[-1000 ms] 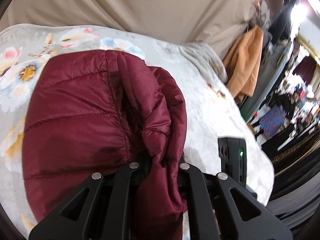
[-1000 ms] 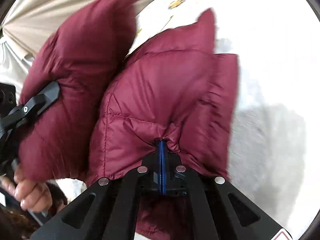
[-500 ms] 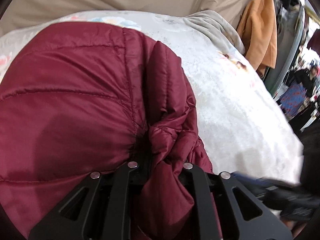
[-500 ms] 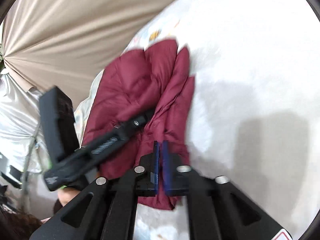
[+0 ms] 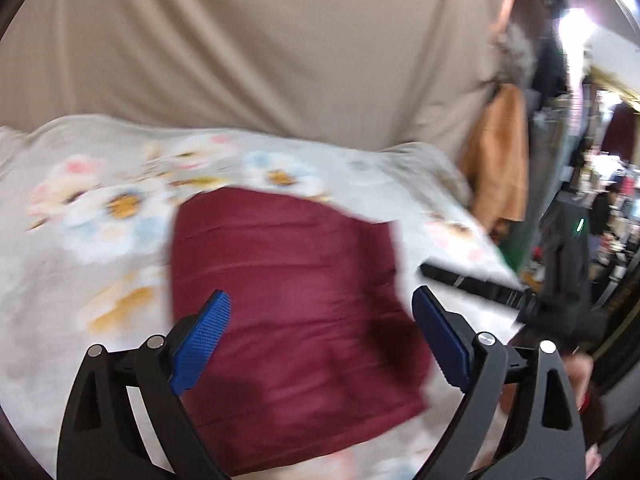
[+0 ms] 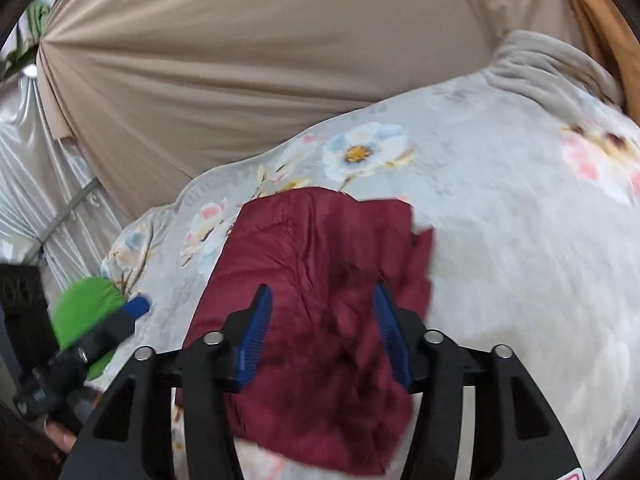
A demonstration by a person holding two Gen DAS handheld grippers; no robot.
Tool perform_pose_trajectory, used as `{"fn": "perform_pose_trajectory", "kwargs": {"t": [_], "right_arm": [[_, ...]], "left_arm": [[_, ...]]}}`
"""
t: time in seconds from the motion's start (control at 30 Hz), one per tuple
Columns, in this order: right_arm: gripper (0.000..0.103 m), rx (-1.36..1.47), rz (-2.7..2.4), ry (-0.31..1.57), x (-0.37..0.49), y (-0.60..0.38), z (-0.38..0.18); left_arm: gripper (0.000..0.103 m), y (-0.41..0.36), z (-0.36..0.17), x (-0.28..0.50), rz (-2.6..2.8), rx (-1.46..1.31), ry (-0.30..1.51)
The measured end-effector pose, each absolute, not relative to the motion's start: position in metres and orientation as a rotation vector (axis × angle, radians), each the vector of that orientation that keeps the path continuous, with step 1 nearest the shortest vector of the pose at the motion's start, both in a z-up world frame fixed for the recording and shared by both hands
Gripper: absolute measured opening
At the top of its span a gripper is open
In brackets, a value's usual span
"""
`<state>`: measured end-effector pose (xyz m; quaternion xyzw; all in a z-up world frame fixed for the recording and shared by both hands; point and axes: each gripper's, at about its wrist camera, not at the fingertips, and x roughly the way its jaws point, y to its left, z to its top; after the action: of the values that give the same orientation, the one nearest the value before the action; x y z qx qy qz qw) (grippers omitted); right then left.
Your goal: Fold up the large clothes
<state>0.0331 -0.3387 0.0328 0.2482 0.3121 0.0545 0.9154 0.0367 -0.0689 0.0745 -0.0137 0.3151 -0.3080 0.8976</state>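
A dark red quilted jacket [image 5: 292, 304] lies folded into a compact block on the floral bedspread [image 5: 88, 216]. My left gripper [image 5: 320, 316] hangs above its near part, jaws opening wide, nothing pinched between the blue pads [image 5: 200, 332]. In the right wrist view the same jacket [image 6: 316, 264] lies below my right gripper [image 6: 322, 300], whose jaws are opening too, clear of the fabric. The right gripper's black finger [image 5: 472, 284] shows at the right of the left wrist view. The left gripper [image 6: 100, 328] appears at the left edge of the right wrist view.
A beige curtain [image 5: 256, 48] hangs behind the bed. An orange garment [image 5: 496, 160] hangs at the right. A green object [image 6: 86, 308] sits at the bed's left edge. Silver drapes [image 6: 36, 184] stand further left. A person's hand [image 5: 580, 368] holds the right tool.
Both grippers let go of the red jacket, opened and rose. The jacket, held up a second ago, now lies on the bedspread.
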Motion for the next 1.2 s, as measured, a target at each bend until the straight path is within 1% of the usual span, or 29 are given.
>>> {"fn": "perform_pose_trajectory", "kwargs": {"t": [0.1, 0.13, 0.17, 0.2, 0.23, 0.27, 0.37, 0.4, 0.47, 0.53, 0.57, 0.6, 0.63, 0.73, 0.8, 0.9, 1.0, 1.07, 1.1, 1.13, 1.2], "right_arm": [[0.054, 0.547, 0.088, 0.670, 0.066, -0.340, 0.021], [0.053, 0.551, 0.064, 0.684, 0.074, -0.341, 0.017], [0.051, 0.550, 0.043, 0.695, 0.077, -0.341, 0.014], [0.037, 0.550, 0.023, 0.704, 0.083, -0.343, 0.006], [0.016, 0.545, 0.004, 0.711, 0.085, -0.345, 0.002], [0.012, 0.541, -0.015, 0.720, 0.086, -0.348, -0.003], [0.007, 0.592, -0.008, 0.776, 0.088, -0.360, -0.032], [0.003, 0.609, 0.002, 0.785, 0.088, -0.363, -0.041], [0.003, 0.617, 0.018, 0.796, 0.087, -0.365, -0.051], [0.003, 0.597, 0.006, 0.804, 0.085, -0.365, -0.047], [0.003, 0.586, -0.033, 0.797, 0.080, -0.365, -0.038], [0.005, 0.575, -0.065, 0.778, 0.073, -0.364, -0.028], [0.007, 0.541, -0.091, 0.727, 0.062, -0.359, -0.008], [0.007, 0.439, 0.036, 0.594, 0.033, -0.322, 0.049], [0.007, 0.358, 0.080, 0.589, 0.025, -0.297, 0.063], [0.007, 0.247, 0.098, 0.651, 0.019, -0.266, 0.053], [0.007, 0.221, 0.032, 0.725, 0.010, -0.263, 0.022], [0.006, 0.241, -0.018, 0.750, 0.000, -0.273, 0.006], [0.002, 0.270, -0.028, 0.756, -0.006, -0.279, 0.001], [0.000, 0.292, -0.033, 0.759, -0.010, -0.285, -0.003], [0.000, 0.338, -0.046, 0.771, -0.016, -0.295, -0.014]], "left_arm": [[0.089, -0.060, 0.045, 0.051, -0.599, -0.038, 0.743], [0.087, -0.060, 0.036, 0.053, -0.592, -0.033, 0.773], [0.086, -0.059, 0.026, 0.056, -0.586, -0.020, 0.797], [0.086, -0.059, 0.017, 0.057, -0.576, -0.002, 0.807], [0.086, -0.061, 0.009, 0.056, -0.558, 0.031, 0.802], [0.086, -0.065, 0.005, 0.055, -0.549, 0.056, 0.794], [0.087, -0.075, -0.006, 0.054, -0.543, 0.107, 0.791], [0.088, -0.076, -0.008, 0.054, -0.543, 0.115, 0.790], [0.089, -0.080, -0.015, 0.051, -0.537, 0.143, 0.787], [0.089, -0.084, -0.019, 0.050, -0.531, 0.161, 0.786], [0.089, -0.086, -0.021, 0.050, -0.531, 0.167, 0.788], [0.089, -0.086, -0.022, 0.051, -0.530, 0.169, 0.790], [0.089, -0.086, -0.022, 0.050, -0.527, 0.170, 0.792], [0.089, -0.086, -0.023, 0.052, -0.522, 0.166, 0.800], [0.089, -0.087, -0.023, 0.052, -0.518, 0.171, 0.799], [0.090, -0.087, -0.024, 0.052, -0.517, 0.175, 0.801], [0.090, -0.086, -0.024, 0.053, -0.519, 0.174, 0.806], [0.091, -0.086, -0.024, 0.054, -0.521, 0.174, 0.807], [0.091, -0.086, -0.025, 0.054, -0.523, 0.176, 0.808], [0.091, -0.087, -0.025, 0.053, -0.525, 0.179, 0.807], [0.092, -0.088, -0.026, 0.052, -0.527, 0.188, 0.801]]}}
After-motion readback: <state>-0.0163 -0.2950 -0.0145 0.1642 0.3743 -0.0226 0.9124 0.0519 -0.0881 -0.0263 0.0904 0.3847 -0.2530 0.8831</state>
